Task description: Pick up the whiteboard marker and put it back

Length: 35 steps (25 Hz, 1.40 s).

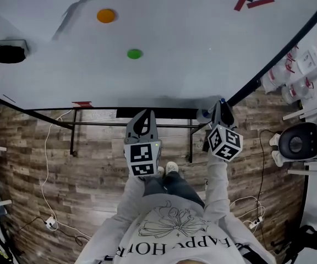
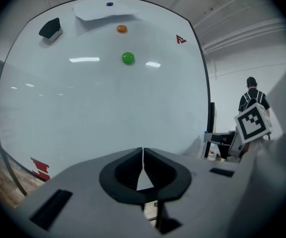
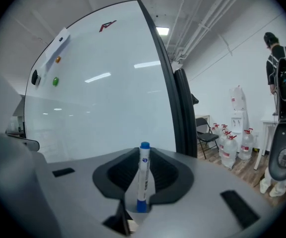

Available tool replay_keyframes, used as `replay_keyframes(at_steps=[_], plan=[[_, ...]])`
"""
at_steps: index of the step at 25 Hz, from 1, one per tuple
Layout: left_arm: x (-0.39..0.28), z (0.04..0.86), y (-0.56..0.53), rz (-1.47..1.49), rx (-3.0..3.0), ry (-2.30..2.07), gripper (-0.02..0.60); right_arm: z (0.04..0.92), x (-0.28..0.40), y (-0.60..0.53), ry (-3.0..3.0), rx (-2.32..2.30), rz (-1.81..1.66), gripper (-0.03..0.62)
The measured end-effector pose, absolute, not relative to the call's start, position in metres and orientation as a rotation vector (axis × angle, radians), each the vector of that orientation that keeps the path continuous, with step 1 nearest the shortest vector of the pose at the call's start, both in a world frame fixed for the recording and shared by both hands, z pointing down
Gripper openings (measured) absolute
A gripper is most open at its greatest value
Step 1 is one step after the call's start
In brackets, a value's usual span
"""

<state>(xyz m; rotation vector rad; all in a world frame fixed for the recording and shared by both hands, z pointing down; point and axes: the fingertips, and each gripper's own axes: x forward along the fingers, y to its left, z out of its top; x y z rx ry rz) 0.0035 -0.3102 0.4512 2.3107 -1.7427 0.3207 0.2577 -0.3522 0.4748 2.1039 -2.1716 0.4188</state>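
Observation:
A white whiteboard marker [image 3: 143, 175] with a blue cap stands upright between the jaws of my right gripper [image 3: 143, 158], which is shut on it. In the head view the right gripper [image 1: 220, 106] is raised near the whiteboard's lower right corner, and the marker's blue end [image 1: 222, 100] pokes out above it. My left gripper [image 1: 142, 120] hangs just below the board's black marker ledge [image 1: 158, 113]. Its jaws meet with nothing between them in the left gripper view [image 2: 143, 155]. The whiteboard [image 1: 191, 54] fills the space ahead.
On the board are an orange magnet [image 1: 105, 15], a green magnet [image 1: 134, 53] and a black eraser [image 1: 7, 53]. Water bottles [image 1: 290, 70] stand to the right, beside a folding chair [image 3: 205, 133]. A person [image 3: 282, 68] stands at the far right. Cables lie on the wooden floor [image 1: 48, 191].

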Motion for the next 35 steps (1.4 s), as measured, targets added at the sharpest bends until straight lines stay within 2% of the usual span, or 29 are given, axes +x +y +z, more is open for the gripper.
replay_keyframes(at_steps=[16, 35], plan=[[-0.028, 0.416, -0.298, 0.219, 2.306, -1.838, 0.009, 0.403, 0.205, -0.344, -2.348, 2.021, 0.212, 0.066], [-0.085, 0.436, -0.282, 0.248, 2.138, -1.962, 0.009, 0.459, 0.107, -0.357, -2.328, 1.613, 0.037, 0.066]])
